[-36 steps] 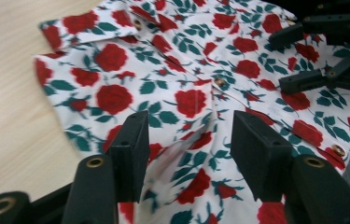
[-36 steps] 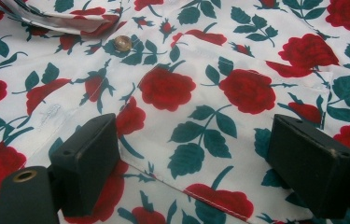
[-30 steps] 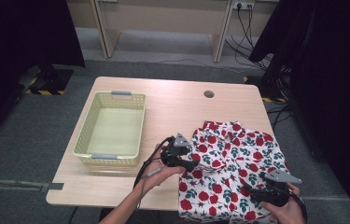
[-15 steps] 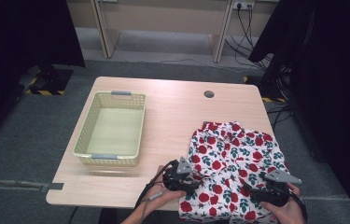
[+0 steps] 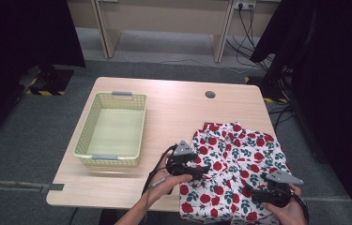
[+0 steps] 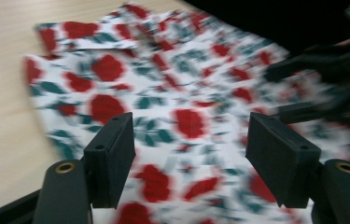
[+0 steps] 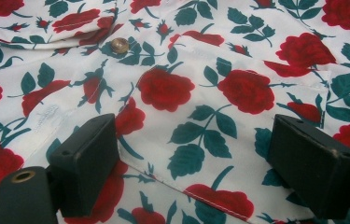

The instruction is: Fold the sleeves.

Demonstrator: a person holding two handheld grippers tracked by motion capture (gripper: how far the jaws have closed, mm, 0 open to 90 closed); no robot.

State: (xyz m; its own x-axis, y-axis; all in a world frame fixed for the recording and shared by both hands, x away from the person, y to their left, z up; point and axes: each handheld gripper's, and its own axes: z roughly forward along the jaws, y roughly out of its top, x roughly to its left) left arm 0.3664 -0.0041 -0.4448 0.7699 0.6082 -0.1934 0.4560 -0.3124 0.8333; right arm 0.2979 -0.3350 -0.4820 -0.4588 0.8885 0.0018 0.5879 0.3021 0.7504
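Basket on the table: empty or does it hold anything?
Empty. The high view shows the basket with a bare floor inside; the rose-print shirt lies apart on the table, beside it.

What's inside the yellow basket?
Nothing: the basket shows only its bare bottom. The rose-print shirt lies beside it on the table. Its near wall hides a thin strip of floor.

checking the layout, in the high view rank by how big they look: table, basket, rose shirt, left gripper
1. table
2. rose shirt and basket: they cover about the same area, too close to rank
3. left gripper, smallest, jaws open and just been opening over the shirt's left edge
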